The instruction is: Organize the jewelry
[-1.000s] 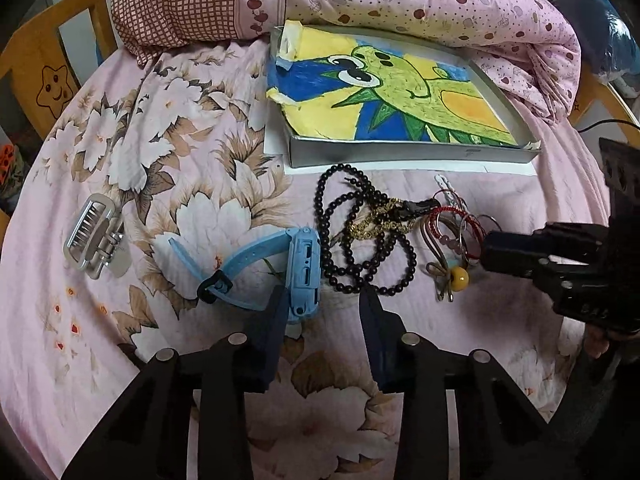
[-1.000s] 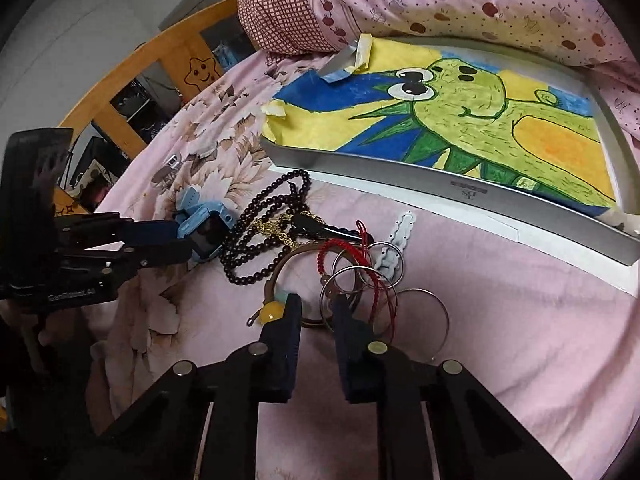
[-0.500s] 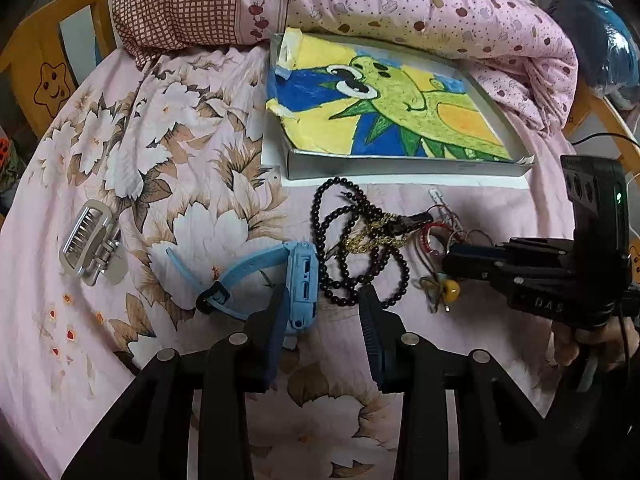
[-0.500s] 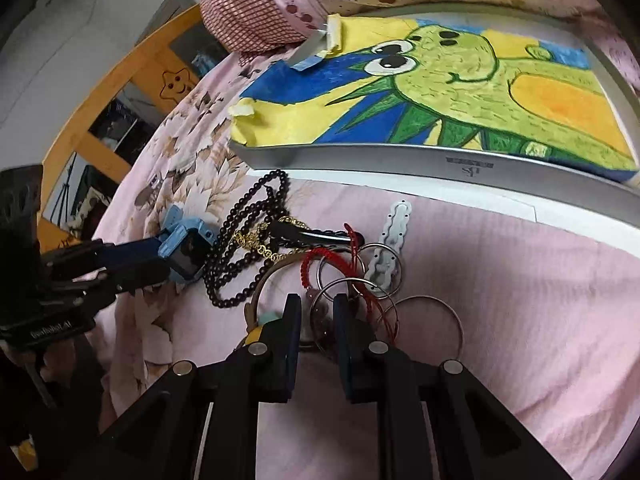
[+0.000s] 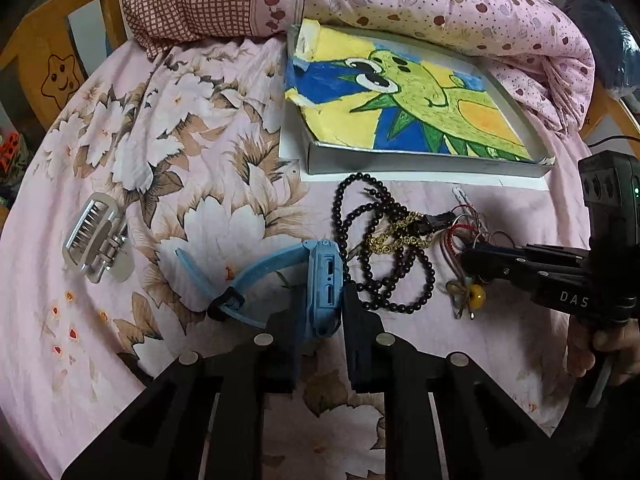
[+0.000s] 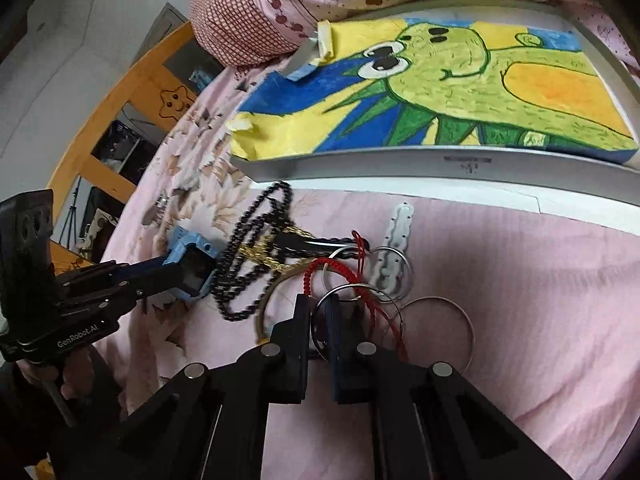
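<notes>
Tangled pile of jewelry on the pink bedspread, just in front of the shallow grey tray [image 5: 420, 162] lined with a green-and-yellow crayon drawing [image 6: 460, 92]. Blue watch [image 5: 326, 280] at the left edge of the pile, standing on its side, strap trailing off over the floral print. Touching it on the right, a black bead necklace [image 5: 384, 248] looped around a gold chain [image 5: 394, 236]. Further right, a red cord bracelet [image 6: 344, 276], several thin metal bangles [image 6: 436, 332] and a yellow bead charm [image 5: 477, 295], all overlapping.

Left gripper [image 5: 323, 320] closing on the watch body, 1 pad against each face, seemingly a firm pinch. Right gripper [image 6: 318, 320] closing too, jaws nearly together around the rim of 1 bangle among the red cord; hard to tell whether only that ring is caught.

Silver hair clip [image 5: 94, 242] lying well apart on the left, untouched. Tray holding no jewelry yet.

Step in hand, judged from this: the grasp, 2 pieces seized at once, sorting barely begun.

Next move probably calls for slow lifts, drawing watch and bangle apart from the beads and cord without dragging the whole knot along, then carrying each over the tray wall.
</notes>
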`<state>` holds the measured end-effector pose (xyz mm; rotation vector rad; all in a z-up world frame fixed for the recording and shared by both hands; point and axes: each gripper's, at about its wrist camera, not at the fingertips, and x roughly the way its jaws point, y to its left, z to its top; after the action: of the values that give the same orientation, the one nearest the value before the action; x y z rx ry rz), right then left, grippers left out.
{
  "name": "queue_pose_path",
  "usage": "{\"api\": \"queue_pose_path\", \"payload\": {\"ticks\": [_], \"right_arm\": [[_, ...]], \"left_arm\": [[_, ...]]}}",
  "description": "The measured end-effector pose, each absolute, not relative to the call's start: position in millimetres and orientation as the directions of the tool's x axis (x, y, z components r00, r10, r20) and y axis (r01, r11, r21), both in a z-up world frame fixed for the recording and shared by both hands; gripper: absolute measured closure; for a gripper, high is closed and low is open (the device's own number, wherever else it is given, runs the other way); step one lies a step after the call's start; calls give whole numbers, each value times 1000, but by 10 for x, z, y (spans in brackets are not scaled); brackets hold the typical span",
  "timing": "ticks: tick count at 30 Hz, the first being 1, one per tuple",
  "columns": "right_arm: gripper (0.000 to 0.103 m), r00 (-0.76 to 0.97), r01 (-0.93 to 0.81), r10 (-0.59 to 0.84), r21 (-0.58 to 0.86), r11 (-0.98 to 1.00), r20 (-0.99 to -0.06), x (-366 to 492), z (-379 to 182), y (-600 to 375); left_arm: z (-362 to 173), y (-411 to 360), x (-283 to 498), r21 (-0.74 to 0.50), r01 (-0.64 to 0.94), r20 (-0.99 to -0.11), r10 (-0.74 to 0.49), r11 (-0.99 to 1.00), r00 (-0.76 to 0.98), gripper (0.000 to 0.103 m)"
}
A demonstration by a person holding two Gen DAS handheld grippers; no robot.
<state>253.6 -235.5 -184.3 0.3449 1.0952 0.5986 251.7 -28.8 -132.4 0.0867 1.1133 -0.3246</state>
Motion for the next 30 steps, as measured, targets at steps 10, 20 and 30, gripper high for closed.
{"api": "queue_pose_path", "payload": {"ticks": [10,20,30], "right_arm": [[95,340,-347,721,632,693,-604,2285,-1401,-2453],[95,347,-390,754,646,657,-558,2275,-1284,-2485],[96,310,-320,792,727,608,-526,2342,-1458,-2527]], "left_arm": [[-1044,-428,2293,-94,363,-831,-274,927,485,89],[-864,-461,2244,-154,382,-771,-353,911,530,89],[-880,-429,2251,-159,388,-772,-359,908,524,89]]}}
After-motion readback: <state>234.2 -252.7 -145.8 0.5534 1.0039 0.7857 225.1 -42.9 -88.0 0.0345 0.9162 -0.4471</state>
